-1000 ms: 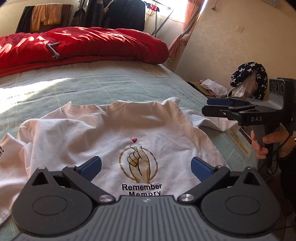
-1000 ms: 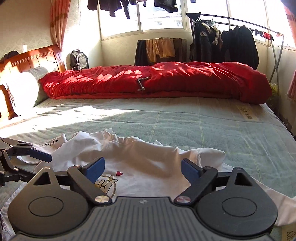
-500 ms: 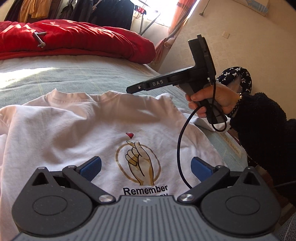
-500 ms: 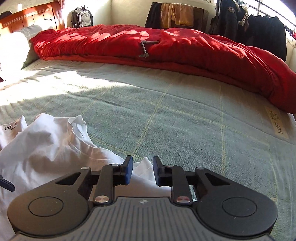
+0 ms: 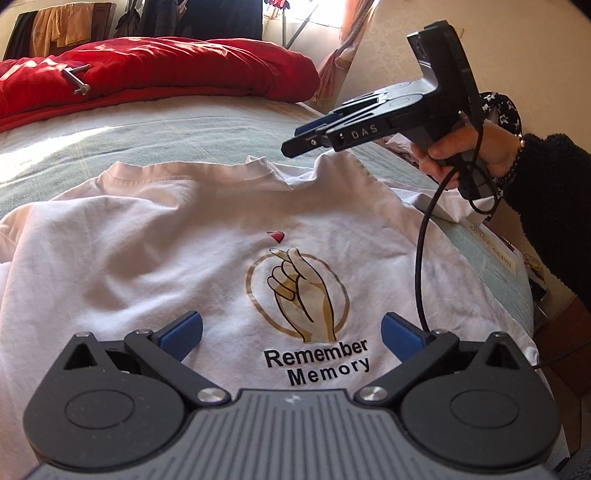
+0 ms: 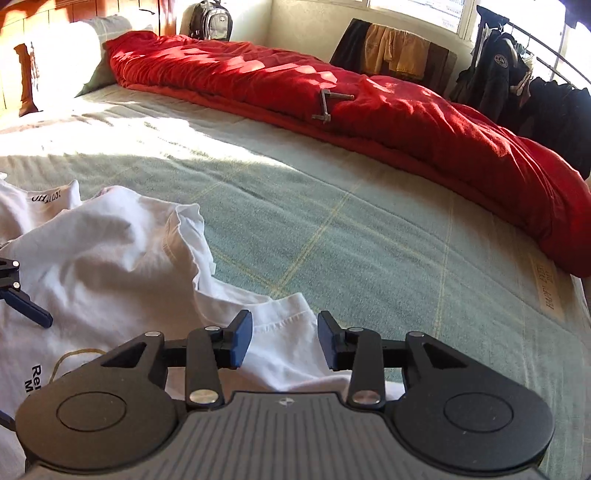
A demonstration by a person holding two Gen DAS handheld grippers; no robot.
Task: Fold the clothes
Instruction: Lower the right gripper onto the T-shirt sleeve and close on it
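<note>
Readable text on shirt and gripper

We read "Remember Memory" in black on the white shirt, and "DAS" on the right gripper; the bed's edge label is too blurred for us.

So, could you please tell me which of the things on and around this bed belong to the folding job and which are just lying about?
For the job:
- white T-shirt, spread print-up on the bed
- left claw, open over the shirt
- right claw, opening, over the shirt's sleeve

Just lying about:
- red duvet
- metal clamp on the duvet
- backpack
- hanging clothes
</note>
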